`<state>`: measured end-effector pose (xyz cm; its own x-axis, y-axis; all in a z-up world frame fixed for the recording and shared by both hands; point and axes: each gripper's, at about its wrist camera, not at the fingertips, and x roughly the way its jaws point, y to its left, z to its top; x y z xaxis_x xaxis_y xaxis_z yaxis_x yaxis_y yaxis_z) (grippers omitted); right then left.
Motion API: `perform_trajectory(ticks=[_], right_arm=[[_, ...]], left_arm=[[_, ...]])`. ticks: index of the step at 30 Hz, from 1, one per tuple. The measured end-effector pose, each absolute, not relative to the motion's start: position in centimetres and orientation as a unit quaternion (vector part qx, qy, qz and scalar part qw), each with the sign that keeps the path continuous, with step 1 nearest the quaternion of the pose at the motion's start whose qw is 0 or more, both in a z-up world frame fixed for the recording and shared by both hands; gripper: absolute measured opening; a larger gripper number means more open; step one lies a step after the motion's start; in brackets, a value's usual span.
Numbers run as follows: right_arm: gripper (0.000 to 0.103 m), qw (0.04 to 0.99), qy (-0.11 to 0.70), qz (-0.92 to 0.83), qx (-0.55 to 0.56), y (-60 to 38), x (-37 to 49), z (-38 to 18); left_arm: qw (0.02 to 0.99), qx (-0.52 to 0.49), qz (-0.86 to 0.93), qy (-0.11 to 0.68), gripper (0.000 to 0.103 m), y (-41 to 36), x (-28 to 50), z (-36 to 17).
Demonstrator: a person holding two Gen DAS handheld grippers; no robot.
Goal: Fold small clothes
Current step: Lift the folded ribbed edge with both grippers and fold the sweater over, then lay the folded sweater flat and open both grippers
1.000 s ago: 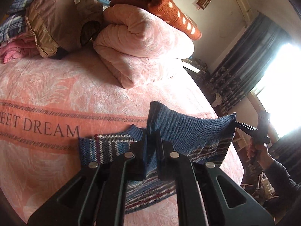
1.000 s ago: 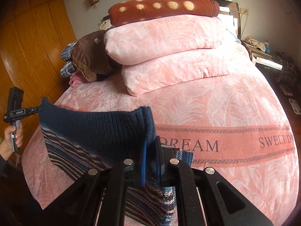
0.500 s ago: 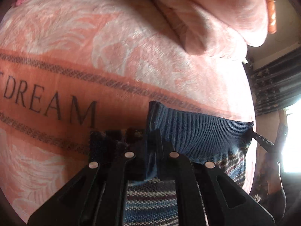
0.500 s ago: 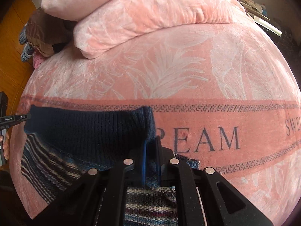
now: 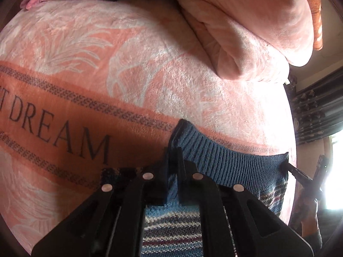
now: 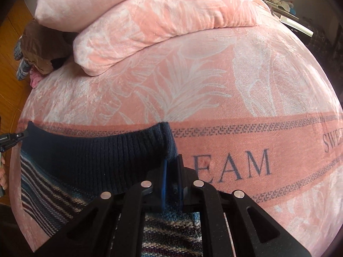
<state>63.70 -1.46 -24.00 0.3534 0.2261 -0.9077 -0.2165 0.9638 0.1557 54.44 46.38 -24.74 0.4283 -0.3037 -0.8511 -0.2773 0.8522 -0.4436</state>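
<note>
The left hand-held gripper (image 5: 173, 156) is clenched on one corner of the dark-blue ribbed hem of a small striped sweater (image 5: 227, 162), at the lower centre of the left wrist view. The right hand-held gripper (image 6: 171, 162) is clenched on the opposite corner of the same hem, at the lower centre of the right wrist view, so the ribbed band runs stretched between the two. In the left wrist view the right hand-held gripper shows at the right edge of the frame, pinching the far corner. The sweater's striped body fills the bottom of both frames, lying on the pink bedspread (image 6: 214, 85) that carries the printed word "DREAM" (image 5: 57, 132). Folded pink quilts (image 6: 150, 25) sit in the upper part of the frame, with a brown jacket (image 6: 38, 45) at the upper left.
</note>
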Motion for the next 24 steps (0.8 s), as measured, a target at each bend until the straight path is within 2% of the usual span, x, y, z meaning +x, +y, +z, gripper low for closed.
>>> perform_trajectory(ticks=[7,18,20,21,22,23,24], right_arm=[[0.007,0.832,0.539,0.131,0.012,-1.1,65.4,-23.6],[0.007,0.811,0.573,0.117,0.027,-1.1,66.6,-30.0],[0.010,0.807,0.578,0.118,0.031,-1.1,66.7,-30.8],[0.012,0.810,0.573,0.119,0.035,-1.1,66.7,-30.7],[0.023,0.813,0.569,0.116,0.043,-1.4,66.6,-30.2],[0.029,0.819,0.559,0.113,0.056,-1.8,66.3,-29.4],[0.029,0.827,0.546,0.114,0.066,-2.2,65.9,-28.4]], left_arm=[[0.806,-0.273,-0.001,0.526,0.004,46.6,56.0,-24.2],[0.770,-0.285,0.015,0.571,0.005,47.0,57.0,-31.8],[0.770,-0.285,0.016,0.570,0.007,47.0,56.9,-31.8],[0.776,-0.280,0.023,0.565,0.013,47.0,56.7,-31.4],[0.786,-0.273,0.037,0.554,0.021,47.1,56.4,-30.5],[0.797,-0.269,0.051,0.538,0.022,47.2,55.7,-29.3],[0.809,-0.267,0.059,0.520,0.023,47.2,54.9,-27.9]])
